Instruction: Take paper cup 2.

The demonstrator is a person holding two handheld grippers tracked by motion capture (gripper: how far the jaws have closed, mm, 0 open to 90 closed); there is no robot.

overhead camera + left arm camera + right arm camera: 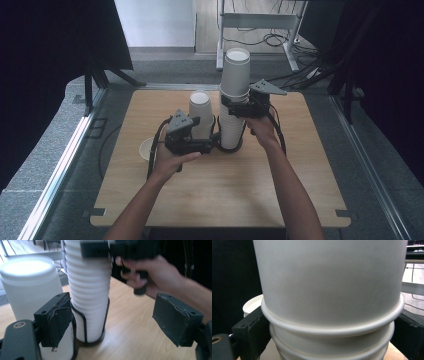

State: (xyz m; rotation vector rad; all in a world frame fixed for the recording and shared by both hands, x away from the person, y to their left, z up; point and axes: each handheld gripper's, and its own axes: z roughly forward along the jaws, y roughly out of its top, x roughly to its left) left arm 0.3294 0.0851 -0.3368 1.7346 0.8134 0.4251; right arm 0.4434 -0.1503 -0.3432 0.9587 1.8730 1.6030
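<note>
White cup stack (332,290) hides most of right jaws.

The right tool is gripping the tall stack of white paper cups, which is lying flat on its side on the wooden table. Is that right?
Not quite. The stack of white paper cups is not lying on its side: it stands upright in a black wire holder on the wooden table, as the high view shows. The rest holds: the right tool is gripping it.

On the light wooden surface (225,185), the upturned white paper cup (201,112) stands left of the tall stack of white paper cups (233,100); another small white cup (146,148) lies farther left.
</note>
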